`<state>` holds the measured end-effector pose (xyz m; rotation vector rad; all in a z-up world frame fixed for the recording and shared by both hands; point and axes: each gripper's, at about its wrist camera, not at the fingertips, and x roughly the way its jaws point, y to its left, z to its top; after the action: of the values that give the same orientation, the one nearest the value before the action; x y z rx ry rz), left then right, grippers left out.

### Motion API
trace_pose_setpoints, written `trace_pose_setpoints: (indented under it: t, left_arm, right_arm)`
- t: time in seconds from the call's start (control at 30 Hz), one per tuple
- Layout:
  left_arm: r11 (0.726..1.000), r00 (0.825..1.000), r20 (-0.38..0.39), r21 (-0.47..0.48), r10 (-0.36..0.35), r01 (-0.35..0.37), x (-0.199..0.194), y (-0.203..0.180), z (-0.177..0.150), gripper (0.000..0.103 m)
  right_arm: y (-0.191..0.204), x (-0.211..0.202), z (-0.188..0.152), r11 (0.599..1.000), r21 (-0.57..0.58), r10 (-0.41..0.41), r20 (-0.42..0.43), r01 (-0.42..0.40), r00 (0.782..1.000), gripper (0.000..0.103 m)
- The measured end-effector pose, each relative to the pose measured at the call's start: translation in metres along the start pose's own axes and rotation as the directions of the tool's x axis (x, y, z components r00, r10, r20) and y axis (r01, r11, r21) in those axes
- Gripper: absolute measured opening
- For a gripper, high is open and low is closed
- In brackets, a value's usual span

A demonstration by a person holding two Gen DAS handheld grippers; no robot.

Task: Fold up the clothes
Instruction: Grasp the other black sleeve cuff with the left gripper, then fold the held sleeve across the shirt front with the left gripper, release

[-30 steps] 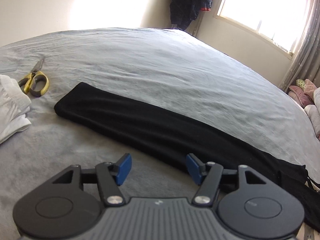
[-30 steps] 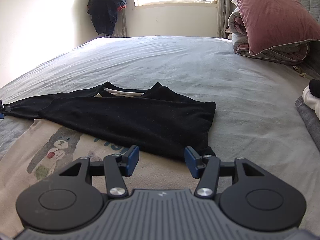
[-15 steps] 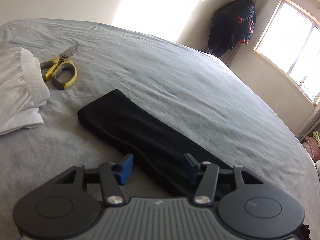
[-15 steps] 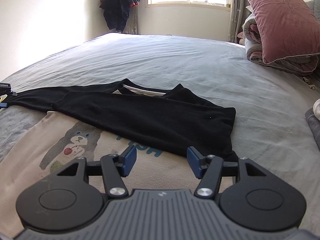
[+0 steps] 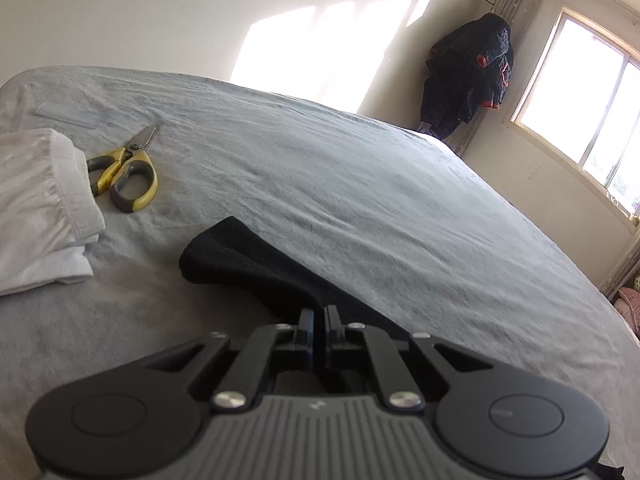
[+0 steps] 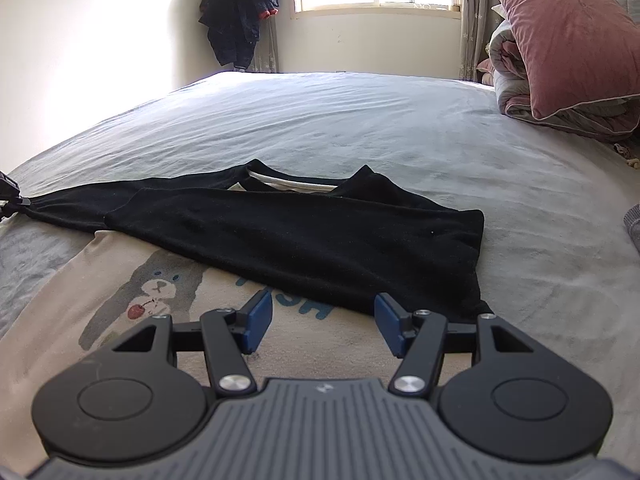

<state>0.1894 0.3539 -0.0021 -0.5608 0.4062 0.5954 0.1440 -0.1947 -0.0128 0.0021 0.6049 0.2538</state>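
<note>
A cream sweatshirt with black sleeves (image 6: 304,236) and a bear print lies flat on the grey bed. Its right sleeve is folded across the chest. Its left black sleeve (image 5: 248,268) stretches out over the sheet, cuff end free. My left gripper (image 5: 319,320) is shut on that sleeve, pinching it partway along; it also shows at the far left edge of the right wrist view (image 6: 10,196). My right gripper (image 6: 323,322) is open and empty, hovering over the cream front just short of the folded sleeve's edge.
Yellow-handled scissors (image 5: 124,172) and folded white clothes (image 5: 36,208) lie left of the sleeve. A pink pillow on a rolled quilt (image 6: 560,40) sits at the back right. A dark jacket (image 6: 240,12) hangs in the corner by the window.
My left gripper moved along the black sleeve toward its cuff and closed on it. My right gripper drifted slightly and stayed open.
</note>
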Motion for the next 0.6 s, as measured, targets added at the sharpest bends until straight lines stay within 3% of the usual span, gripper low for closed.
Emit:
trace_pose_setpoints:
  t: [0.27, 0.6]
  left_arm:
    - [0.991, 0.991, 0.041, 0.053, -0.129, 0.127, -0.035, -0.054, 0.007, 0.004]
    - [0.940, 0.948, 0.019, 0.142, -0.316, 0.311, -0.087, -0.137, -0.014, 0.004]
  right_arm:
    - [-0.014, -0.011, 0.000, 1.000, 0.026, 0.003, 0.024, -0.004, 1.000, 0.063]
    - [-0.032, -0.029, -0.008, 0.999, 0.052, 0.013, 0.048, -0.015, 0.999, 0.066]
